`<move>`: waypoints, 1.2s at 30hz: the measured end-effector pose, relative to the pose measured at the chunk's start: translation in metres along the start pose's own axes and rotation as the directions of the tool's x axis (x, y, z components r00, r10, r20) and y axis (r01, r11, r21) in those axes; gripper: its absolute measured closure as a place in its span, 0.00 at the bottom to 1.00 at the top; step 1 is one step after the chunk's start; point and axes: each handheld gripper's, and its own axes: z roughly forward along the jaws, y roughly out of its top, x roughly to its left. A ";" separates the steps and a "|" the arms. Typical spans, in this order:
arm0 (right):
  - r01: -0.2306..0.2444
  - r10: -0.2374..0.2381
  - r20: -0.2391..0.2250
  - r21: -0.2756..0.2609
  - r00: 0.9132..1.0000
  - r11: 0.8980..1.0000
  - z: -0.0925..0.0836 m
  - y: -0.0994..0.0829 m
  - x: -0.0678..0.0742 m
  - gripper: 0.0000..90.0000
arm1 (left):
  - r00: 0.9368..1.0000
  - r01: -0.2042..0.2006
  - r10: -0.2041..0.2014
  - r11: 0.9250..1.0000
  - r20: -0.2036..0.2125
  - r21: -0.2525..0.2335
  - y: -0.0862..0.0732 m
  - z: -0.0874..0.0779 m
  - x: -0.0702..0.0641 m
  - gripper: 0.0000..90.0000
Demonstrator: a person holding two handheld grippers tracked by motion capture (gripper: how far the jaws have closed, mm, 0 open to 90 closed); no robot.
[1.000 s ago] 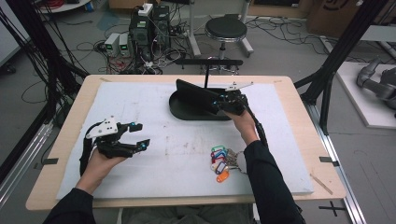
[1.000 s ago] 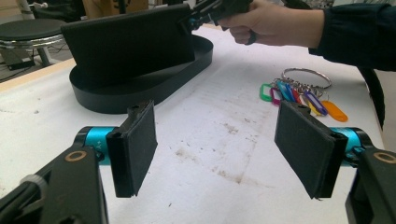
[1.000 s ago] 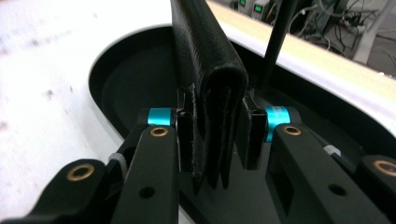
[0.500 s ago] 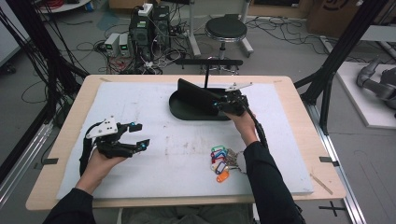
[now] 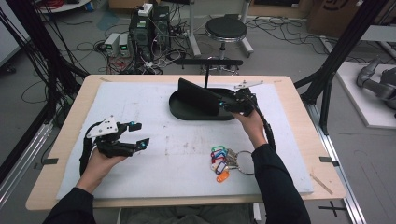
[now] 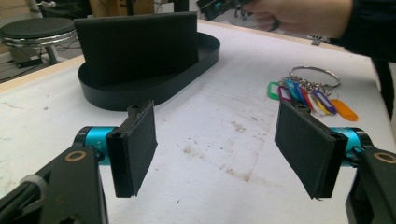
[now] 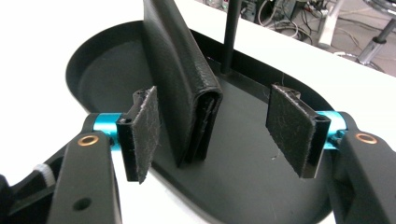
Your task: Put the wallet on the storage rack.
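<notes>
1. At the table's (image 5: 299, 100) far right, tray (image 5: 187, 109) holds the wallet (image 7: 180, 79), standing on edge.
2. Right gripper (image 7: 215, 128): jaws just opening, spread, wallet between but free; release step. Next likely: back off without tipping it.
3. Left gripper (image 6: 215, 140): spread, empty, near left edge.
4. Keys (image 5: 226, 161): near edge.

Sleeves: you wear dark long sleeves (image 5: 275, 186).
Grippers: your left gripper (image 5: 140, 135) and right gripper (image 5: 223, 103) have black bodies, cyan collars, brass screws.
Plates: grey, three-cornered.
</notes>
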 end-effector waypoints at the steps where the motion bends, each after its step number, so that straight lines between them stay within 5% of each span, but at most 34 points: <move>1: 0.008 -0.008 -0.007 -0.006 1.000 1.000 -0.006 0.000 0.000 0.39 | 1.000 0.005 -0.005 1.000 -0.003 -0.002 0.000 0.000 0.000 0.32; 9: 0.035 -0.036 -0.009 -0.065 0.999 0.997 -0.051 -0.018 -0.001 0.36 | 0.998 0.018 -0.018 1.000 -0.053 0.002 0.001 -0.005 0.005 0.29; 20: -0.028 0.031 0.015 -0.168 0.999 0.985 -0.112 -0.062 -0.007 0.29 | 0.995 0.020 -0.016 0.999 -0.094 0.036 -0.003 -0.012 0.009 0.26; 29: -0.056 0.066 0.037 -0.213 0.997 0.976 -0.132 -0.093 -0.007 0.27 | 0.994 0.025 -0.024 1.000 -0.111 0.011 -0.005 -0.014 0.014 0.26; 36: -0.064 0.073 0.040 -0.194 0.996 0.979 -0.133 -0.101 -0.008 0.26 | 0.993 0.018 -0.016 1.000 -0.120 0.017 -0.005 -0.012 0.012 0.26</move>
